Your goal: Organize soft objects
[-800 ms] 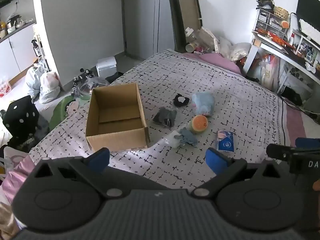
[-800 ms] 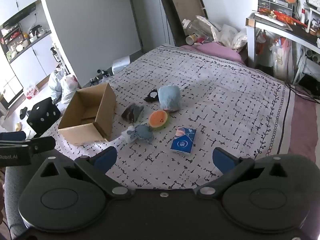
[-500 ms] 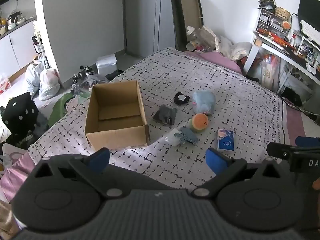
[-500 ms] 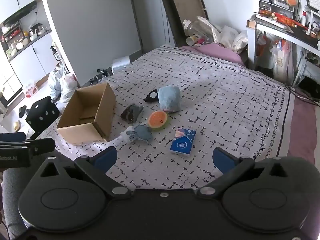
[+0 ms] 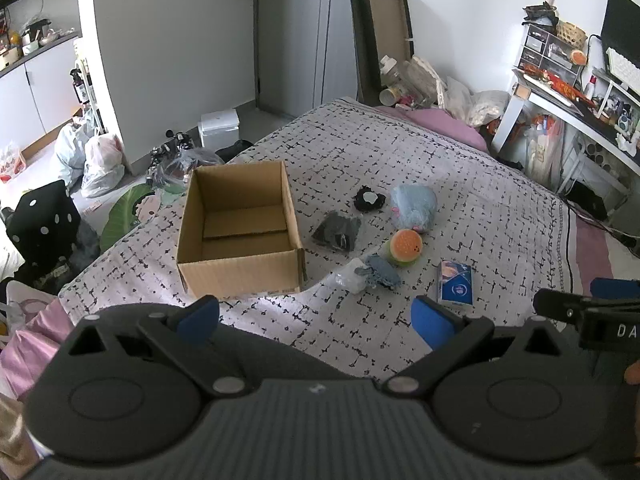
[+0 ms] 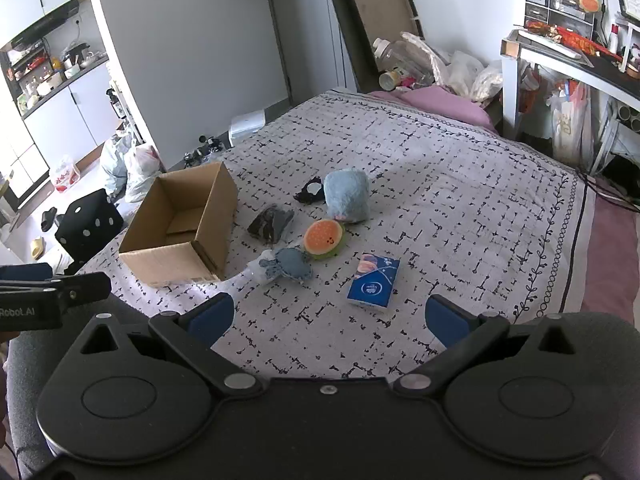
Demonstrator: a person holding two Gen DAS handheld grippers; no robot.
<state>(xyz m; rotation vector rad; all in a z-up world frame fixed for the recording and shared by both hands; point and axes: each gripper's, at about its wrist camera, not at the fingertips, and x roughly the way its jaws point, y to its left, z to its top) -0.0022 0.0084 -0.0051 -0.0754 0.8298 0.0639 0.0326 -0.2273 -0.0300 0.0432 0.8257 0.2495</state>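
Observation:
An open, empty cardboard box (image 5: 240, 228) (image 6: 180, 232) stands on the bed. Right of it lie several soft things: a light blue plush (image 5: 413, 207) (image 6: 346, 196), a black-and-white piece (image 5: 369, 199) (image 6: 309, 192), a dark grey pouch (image 5: 337, 230) (image 6: 271, 222), a watermelon-slice plush (image 5: 404, 246) (image 6: 324, 237), a blue-grey plush on a clear bag (image 5: 380, 272) (image 6: 289, 264) and a blue tissue pack (image 5: 456, 288) (image 6: 374, 284). My left gripper (image 5: 316, 316) and my right gripper (image 6: 328, 316) are both open and empty, held above the bed's near edge.
The bed (image 5: 460, 160) has a grey patterned cover. Bags, a white bin (image 5: 219, 126) and a black dotted cube (image 5: 44, 216) sit on the floor to the left. A cluttered white desk (image 5: 560, 100) stands at the right. The right gripper's tip shows in the left wrist view (image 5: 592, 312).
Both grippers have drifted slightly, so the box and the soft things sit a little differently in view. Both stay open and nothing on the bed has moved.

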